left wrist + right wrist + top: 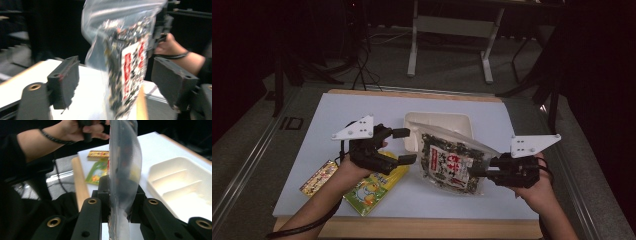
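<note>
Between the two grippers hangs a clear bag of dark snack bits (448,162) with a white and red label. It is lifted off the white table (327,125) and tilts over the near edge of the white tray (439,122) (you can see ribs and steps inside the tray in the right gripper view).

The right gripper (484,172) has the bag. Its two black jaws are pressed tight on the bag's edge, and the plastic (123,170) stands up thin and straight between them. The person's right hand (537,187) holds that gripper at the right side of the table.

The left gripper (407,146) is just beside the bag's other edge. Its jaws stand wide apart and do not press on anything. From its own camera the bag (125,57) hangs between the two pads, but the picture is blurred, so I cannot tell if a pad brushes the plastic. The left hand (357,167) holds this gripper over the left half of the table.

Under the left hand lie two flat packs on the table. One is green and yellow with a cartoon picture (369,187). The other is a small gold and red pack (318,177), just to the left of the green one, near the table's front edge.
</note>
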Available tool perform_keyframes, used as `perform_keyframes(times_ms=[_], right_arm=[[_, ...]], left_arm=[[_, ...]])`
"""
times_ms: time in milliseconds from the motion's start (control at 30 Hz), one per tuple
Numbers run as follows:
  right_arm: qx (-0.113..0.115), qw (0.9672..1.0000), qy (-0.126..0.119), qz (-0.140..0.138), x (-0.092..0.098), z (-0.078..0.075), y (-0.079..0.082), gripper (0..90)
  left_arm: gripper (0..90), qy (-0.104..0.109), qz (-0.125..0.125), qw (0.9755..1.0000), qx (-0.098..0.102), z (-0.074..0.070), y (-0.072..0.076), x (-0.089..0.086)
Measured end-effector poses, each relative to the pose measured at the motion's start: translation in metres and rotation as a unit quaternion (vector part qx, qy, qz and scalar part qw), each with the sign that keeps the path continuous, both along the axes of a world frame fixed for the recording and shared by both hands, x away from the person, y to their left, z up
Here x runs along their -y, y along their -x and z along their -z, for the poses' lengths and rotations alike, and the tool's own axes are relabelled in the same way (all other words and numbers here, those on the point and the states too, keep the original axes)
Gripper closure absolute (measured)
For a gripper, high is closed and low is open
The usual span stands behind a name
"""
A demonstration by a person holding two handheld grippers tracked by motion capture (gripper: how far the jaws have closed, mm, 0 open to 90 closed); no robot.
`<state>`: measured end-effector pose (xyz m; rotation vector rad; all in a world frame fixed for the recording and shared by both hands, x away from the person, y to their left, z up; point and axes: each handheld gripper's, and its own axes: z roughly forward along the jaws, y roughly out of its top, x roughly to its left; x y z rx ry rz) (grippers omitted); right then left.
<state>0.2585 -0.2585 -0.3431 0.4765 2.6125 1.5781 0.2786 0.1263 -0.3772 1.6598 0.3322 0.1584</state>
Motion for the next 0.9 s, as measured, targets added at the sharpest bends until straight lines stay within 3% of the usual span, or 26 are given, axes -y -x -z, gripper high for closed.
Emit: perform_keyframes(times_ms=[100, 133, 200, 267, 400, 500, 533, 600, 633, 667, 733, 800, 833, 900], right_arm=[[0.02, 0.9993, -0.003, 0.033, 0.004, -0.005, -0.001, 77.0], [0.03, 0.9984, -0.006, 0.048, 0.005, -0.007, -0.002, 77.0], [0.035, 0.997, -0.013, 0.068, 0.007, -0.009, -0.005, 77.0], [0.04, 0.9949, -0.018, 0.091, 0.009, -0.011, -0.009, 77.0], [0.05, 0.9899, -0.019, 0.131, 0.01, -0.012, -0.022, 76.9], [0.052, 0.9872, -0.025, 0.149, 0.01, -0.009, -0.033, 76.9], [0.054, 0.986, -0.026, 0.156, 0.009, -0.008, -0.037, 76.9], [0.054, 0.9835, -0.035, 0.169, 0.009, -0.005, -0.047, 76.9], [0.051, 0.983, -0.038, 0.173, 0.009, -0.003, -0.051, 76.9], [0.051, 0.983, -0.038, 0.173, 0.009, -0.003, -0.051, 76.9], [0.042, 0.9815, -0.045, 0.181, 0.007, 0.004, -0.065, 76.9], [0.04, 0.9807, -0.043, 0.186, 0.005, 0.008, -0.071, 76.9], [0.044, 0.9797, -0.035, 0.192, 0.002, 0.011, -0.074, 76.9], [0.046, 0.9792, -0.033, 0.195, 0.0, 0.013, -0.077, 76.9]], left_arm=[[11.9, 0.005, -0.016, 0.9999, 0.001, 0.003, 0.002, -0.004], [9.2, 0.003, -0.034, 0.9994, 0.002, 0.007, 0.004, -0.007], [4.7, 0.013, -0.046, 0.9988, -0.01, 0.012, 0.007, -0.011], [0.9, 0.013, -0.067, 0.9976, -0.008, 0.017, 0.01, -0.013], [0.3, -0.002, -0.106, 0.9943, -0.012, 0.027, 0.016, -0.017], [0.3, -0.014, -0.116, 0.9931, -0.01, 0.033, 0.02, -0.019], [0.3, -0.017, -0.128, 0.9915, -0.01, 0.042, 0.025, -0.019], [0.3, -0.017, -0.129, 0.9914, -0.013, 0.047, 0.027, -0.019], [0.3, -0.019, -0.129, 0.9913, -0.019, 0.056, 0.031, -0.019], [0.3, -0.019, -0.129, 0.9913, -0.019, 0.056, 0.031, -0.019], [0.3, -0.025, -0.134, 0.9902, -0.029, 0.071, 0.039, -0.018], [0.3, -0.027, -0.136, 0.9898, -0.03, 0.075, 0.042, -0.019], [0.3, -0.031, -0.147, 0.9882, -0.032, 0.082, 0.048, -0.021], [0.3, -0.031, -0.147, 0.9882, -0.032, 0.082, 0.048, -0.021]])
